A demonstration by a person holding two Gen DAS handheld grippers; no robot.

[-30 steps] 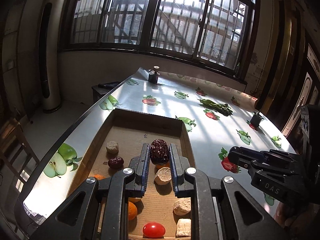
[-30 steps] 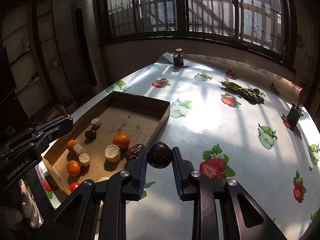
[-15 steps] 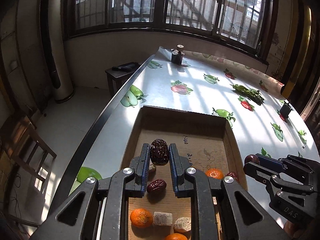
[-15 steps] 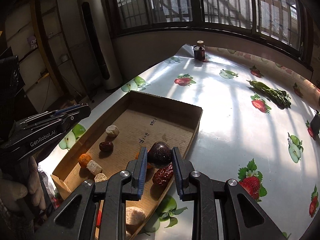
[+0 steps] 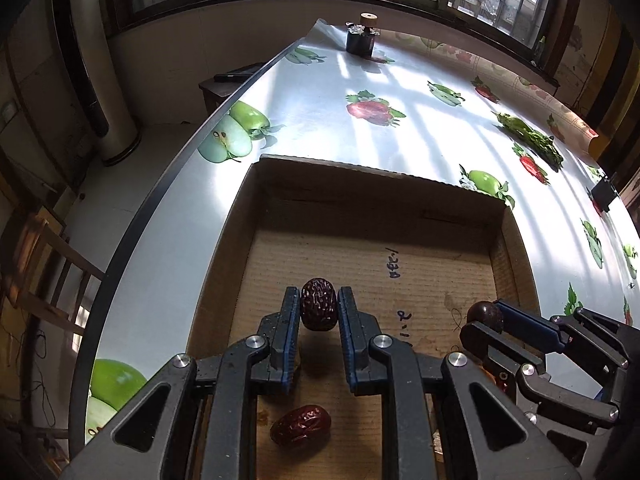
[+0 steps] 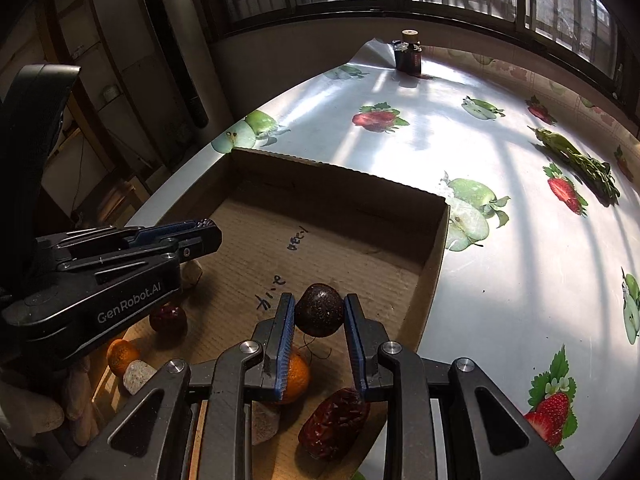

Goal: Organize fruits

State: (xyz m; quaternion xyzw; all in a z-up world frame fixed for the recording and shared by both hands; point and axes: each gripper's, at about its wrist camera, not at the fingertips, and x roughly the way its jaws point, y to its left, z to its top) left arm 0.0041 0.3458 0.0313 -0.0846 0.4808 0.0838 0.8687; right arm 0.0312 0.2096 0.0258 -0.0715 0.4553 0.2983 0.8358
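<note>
My left gripper is shut on a wrinkled red date and holds it above the floor of a shallow cardboard box. My right gripper is shut on a round dark fruit above the same box, near its right wall. Each gripper shows in the other's view: the right gripper at the right, the left gripper at the left. Another date lies on the box floor under my left gripper. An orange, a date and a dark red fruit lie below my right gripper.
The box sits on a table with a fruit-print cloth. A small dark jar stands at the far end. A green vegetable bundle lies far right. A small orange and pale chunks lie in the box's near left corner. The table edge drops off left.
Both grippers have moved forward over the box toward its far end, each still holding its fruit. The right gripper has moved from the box's edge to above its floor.
</note>
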